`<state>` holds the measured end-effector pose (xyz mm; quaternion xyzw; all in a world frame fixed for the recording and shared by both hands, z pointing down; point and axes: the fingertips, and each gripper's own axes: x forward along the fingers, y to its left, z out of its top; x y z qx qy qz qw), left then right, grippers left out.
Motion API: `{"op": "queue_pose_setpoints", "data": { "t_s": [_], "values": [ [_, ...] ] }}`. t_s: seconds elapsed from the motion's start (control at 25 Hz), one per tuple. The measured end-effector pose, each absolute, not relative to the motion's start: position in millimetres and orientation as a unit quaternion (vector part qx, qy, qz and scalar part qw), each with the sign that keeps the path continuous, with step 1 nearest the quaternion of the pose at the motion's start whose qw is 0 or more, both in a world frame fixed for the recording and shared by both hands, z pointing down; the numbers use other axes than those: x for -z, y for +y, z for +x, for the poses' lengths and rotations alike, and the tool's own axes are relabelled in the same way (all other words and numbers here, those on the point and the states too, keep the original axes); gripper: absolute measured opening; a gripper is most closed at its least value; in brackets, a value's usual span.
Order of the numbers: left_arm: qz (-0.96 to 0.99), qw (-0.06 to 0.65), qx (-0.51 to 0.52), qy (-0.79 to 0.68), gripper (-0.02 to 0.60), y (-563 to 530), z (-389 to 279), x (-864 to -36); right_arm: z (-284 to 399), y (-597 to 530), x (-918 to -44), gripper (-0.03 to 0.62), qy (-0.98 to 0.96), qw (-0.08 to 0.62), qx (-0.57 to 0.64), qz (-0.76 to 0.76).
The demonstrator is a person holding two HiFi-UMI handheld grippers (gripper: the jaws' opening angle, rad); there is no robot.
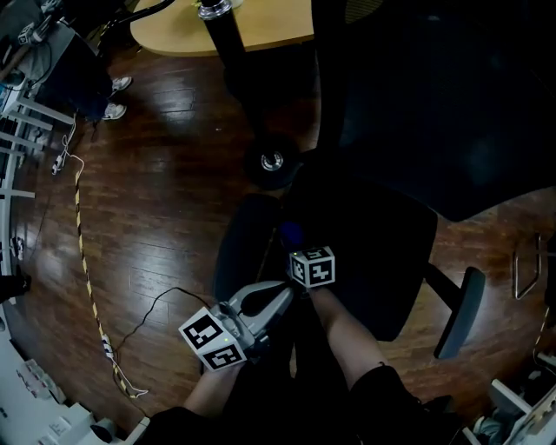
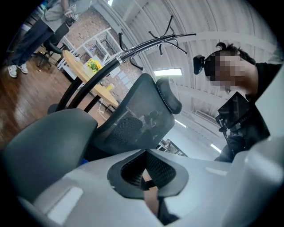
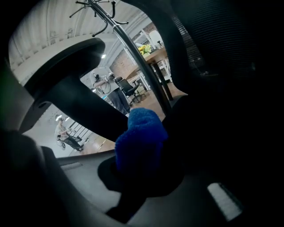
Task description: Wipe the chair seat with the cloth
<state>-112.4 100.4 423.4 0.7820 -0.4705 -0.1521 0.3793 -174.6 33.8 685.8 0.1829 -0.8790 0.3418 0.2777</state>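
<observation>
dark brown wooden plank floor (image 1: pixel 165 200) with a dull sheen. at its far side stands a light wooden table top with a rounded edge (image 1: pixel 261 26) on a black cylindrical leg (image 1: pixel 228 48). a yellow-and-black striped cable (image 1: pixel 84 261) and a thin black cable (image 1: pixel 143 313) trail over the boards. white metal racks (image 1: pixel 16 130) line the left edge. overhead, a white ribbed ceiling (image 2: pixel 213 26) carries a bright strip light (image 2: pixel 168 72). a black coat stand with curved hooks (image 3: pixel 117 29) rises near a brick wall (image 2: pixel 88 22).
</observation>
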Motion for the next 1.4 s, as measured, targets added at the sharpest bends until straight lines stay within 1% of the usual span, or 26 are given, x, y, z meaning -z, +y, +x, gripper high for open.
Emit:
{"op": "queue_pose_setpoints", "data": {
  "t_s": [0.12, 0.24, 0.44, 0.72, 0.88, 1.08, 1.2, 1.28, 1.4],
  "values": [
    [0.786, 0.378, 0.149, -0.465, -0.009, 100.7, -110.3, -421.5, -153.2, 31.1, -691.8, 0.035, -0.874, 0.285, -0.333, 0.208],
    [0.792, 0.379, 0.141, -0.457, -0.009, 98.4, -105.9, -422.6, -112.1, 20.6, -704.1, 0.035, -0.859, 0.294, -0.332, 0.256],
    [0.810, 0.384, 0.123, -0.425, -0.009, 88.3, -86.3, -422.0, -6.5, -2.5, -714.1, 0.035, -0.818, 0.305, -0.337, 0.351],
    [0.820, 0.392, 0.105, -0.404, -0.009, 62.7, -72.8, -428.3, 146.5, -31.2, -701.2, 0.035, -0.754, 0.321, -0.340, 0.460],
    [0.821, 0.390, 0.100, -0.405, -0.009, 53.7, -71.5, -429.9, 212.4, -35.1, -695.6, 0.035, -0.729, 0.332, -0.325, 0.503],
    [0.823, 0.387, 0.101, -0.404, -0.009, 50.0, -68.5, -426.6, 228.9, -35.9, -693.2, 0.035, -0.719, 0.337, -0.309, 0.523],
    [0.824, 0.384, 0.104, -0.404, -0.009, 51.3, -70.7, -425.9, 225.5, -38.7, -689.6, 0.035, -0.710, 0.308, -0.331, 0.539],
    [0.821, 0.384, 0.109, -0.408, -0.009, 54.6, -74.8, -426.0, 207.3, -31.8, -686.8, 0.035, -0.716, 0.285, -0.350, 0.532],
    [0.814, 0.383, 0.120, -0.421, -0.009, 58.8, -85.2, -424.4, 138.1, -10.8, -683.1, 0.035, -0.750, 0.275, -0.360, 0.482]
  ]
}}
